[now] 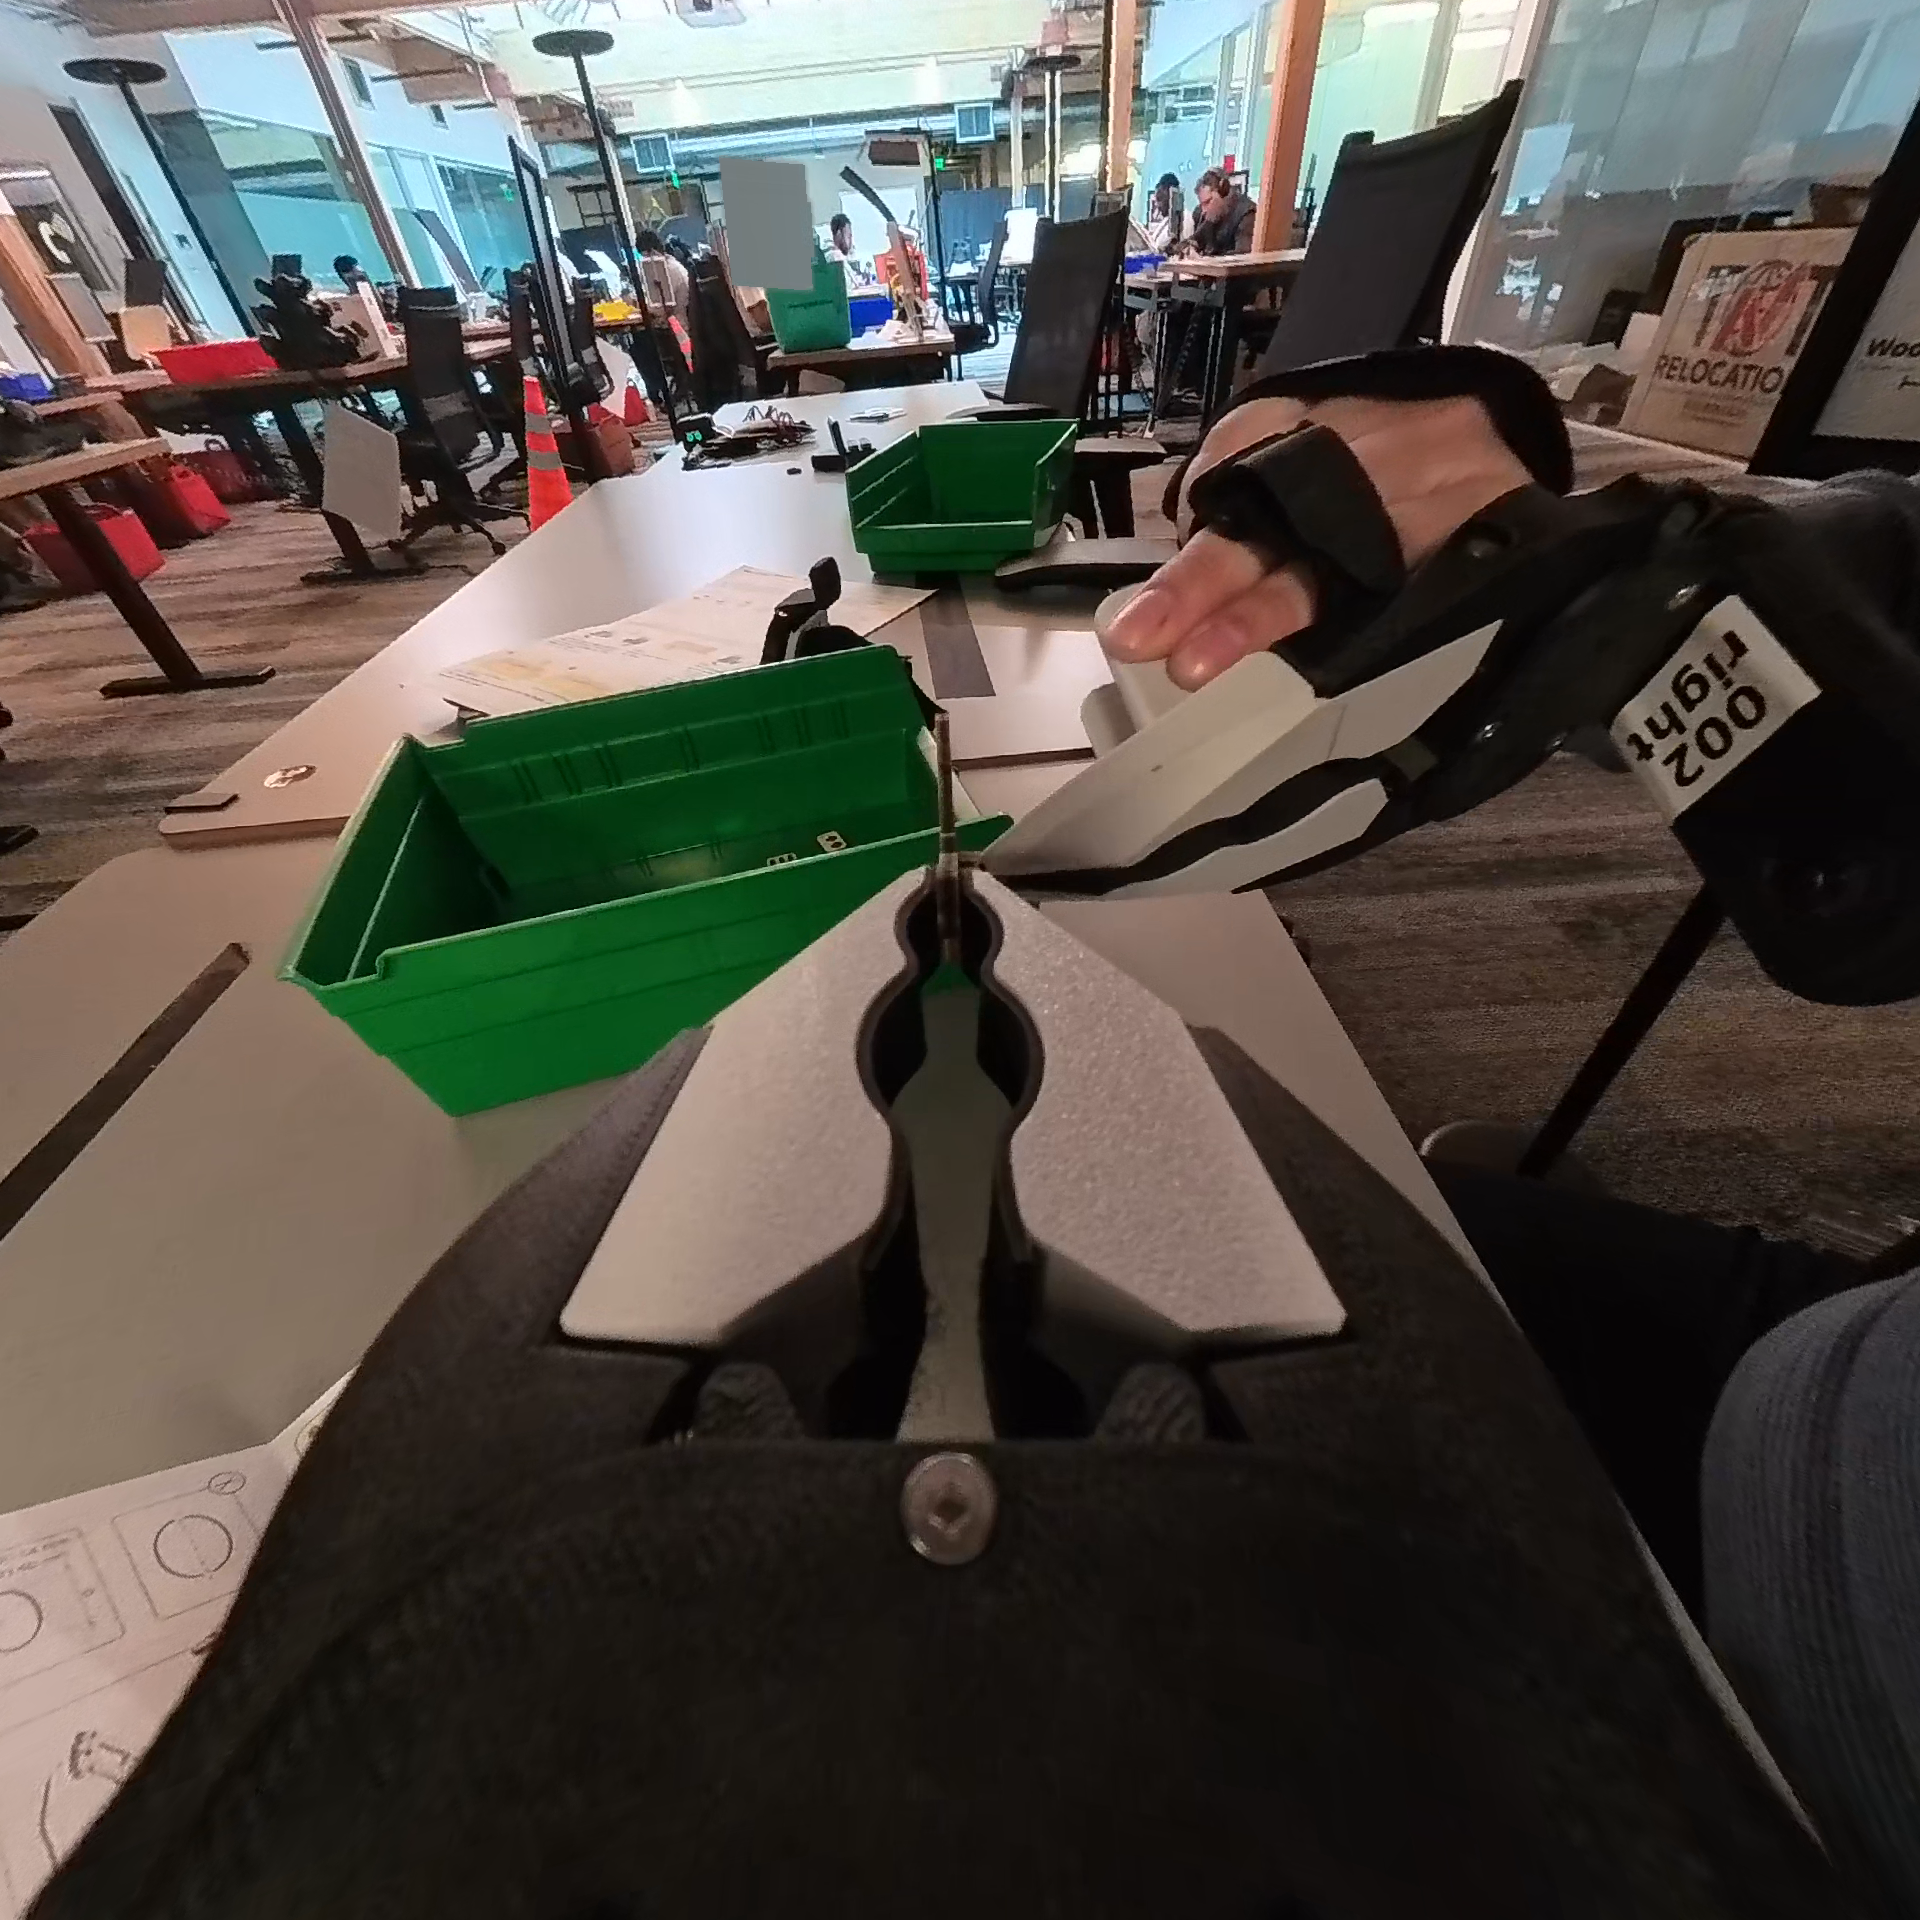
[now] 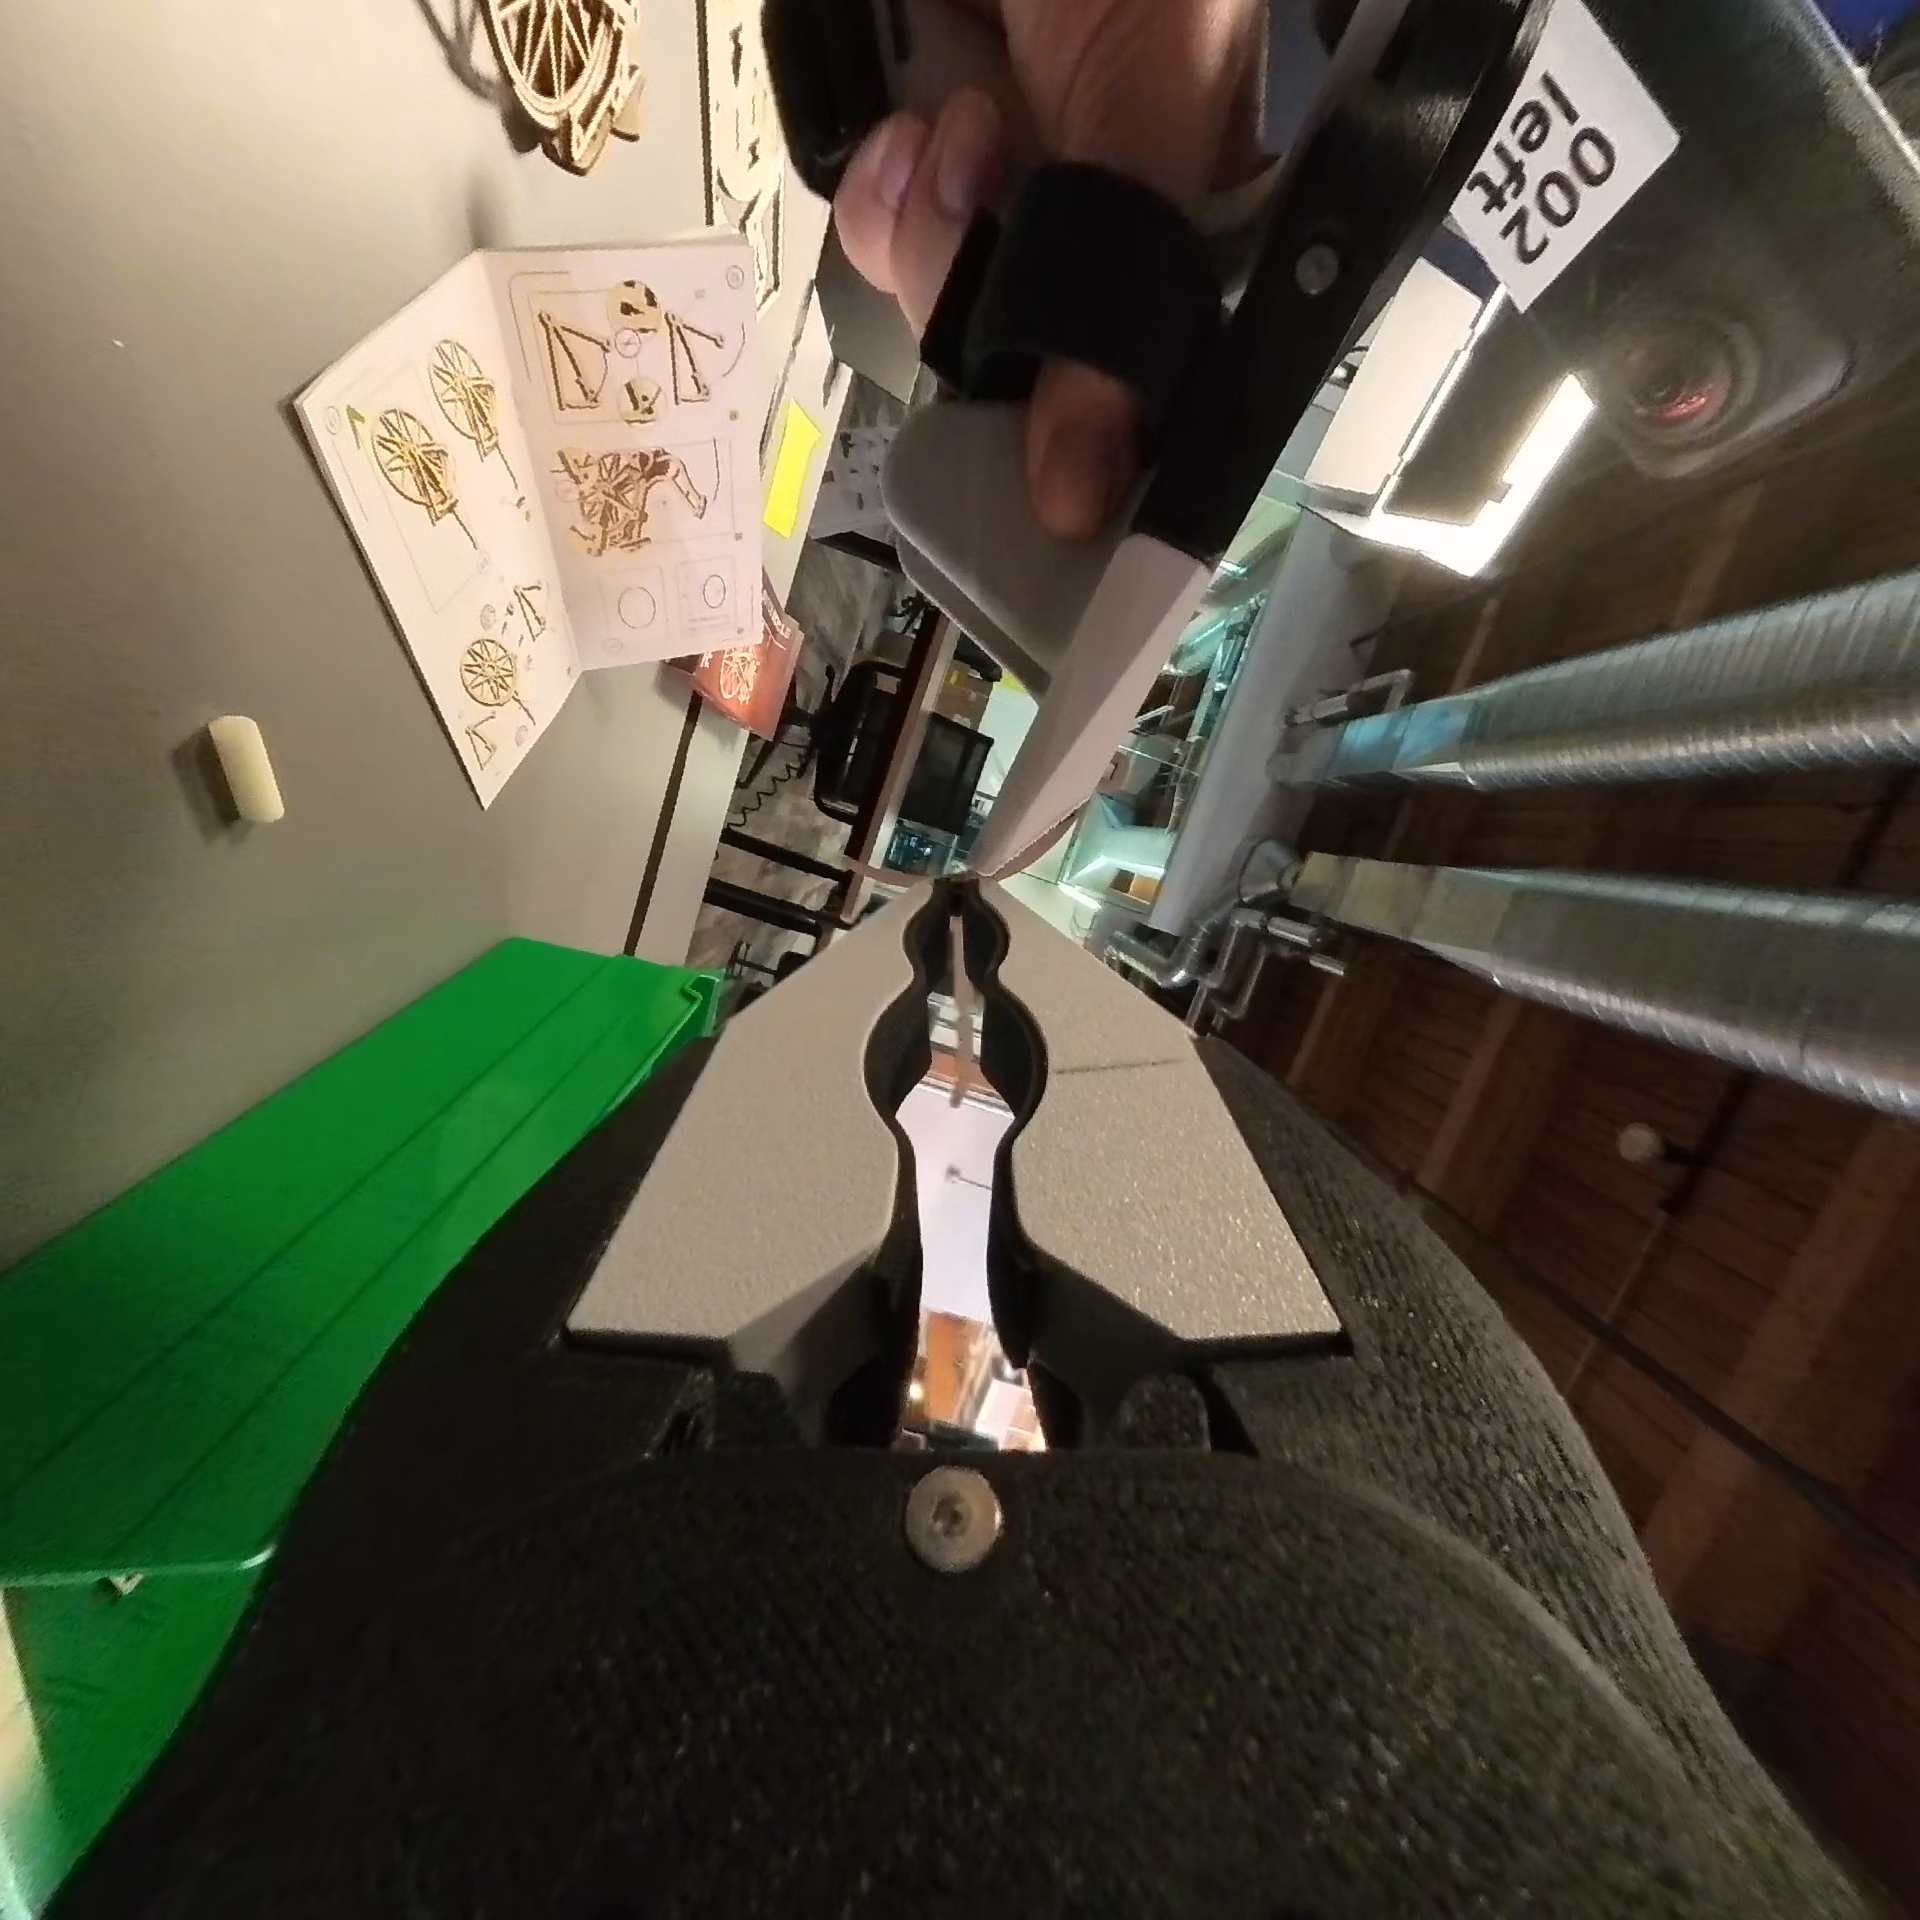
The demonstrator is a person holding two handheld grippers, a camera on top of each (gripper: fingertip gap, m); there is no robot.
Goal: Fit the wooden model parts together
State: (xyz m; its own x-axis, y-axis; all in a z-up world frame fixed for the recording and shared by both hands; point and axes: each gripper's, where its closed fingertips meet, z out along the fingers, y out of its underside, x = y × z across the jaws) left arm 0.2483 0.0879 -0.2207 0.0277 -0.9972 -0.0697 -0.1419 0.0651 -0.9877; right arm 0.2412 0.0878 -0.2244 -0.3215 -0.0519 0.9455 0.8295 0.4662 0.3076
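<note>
In the left wrist view my left gripper (image 1: 948, 883) is shut on a thin dark-edged wooden part (image 1: 945, 790), seen edge on and standing up out of the fingertips. My right gripper (image 1: 1000, 871) comes in from the right, held by a hand, and its tips touch the left tips. In the right wrist view, which is rolled sideways, my right gripper (image 2: 961, 888) is shut on a thin pale wooden strip (image 2: 966, 1023) between its pads. The left gripper (image 2: 982, 862) meets it tip to tip from above. How the two parts join is hidden by the fingers.
A green bin (image 1: 582, 935) lies just beyond the grippers and a second green bin (image 1: 966, 499) stands farther back. An open instruction booklet (image 2: 540, 499), a built wooden wheel (image 2: 561, 94) and a small white block (image 2: 244, 769) lie on the grey table (image 1: 208, 1195). Its edge runs on the right. The tips of both grippers are at nearly the same place.
</note>
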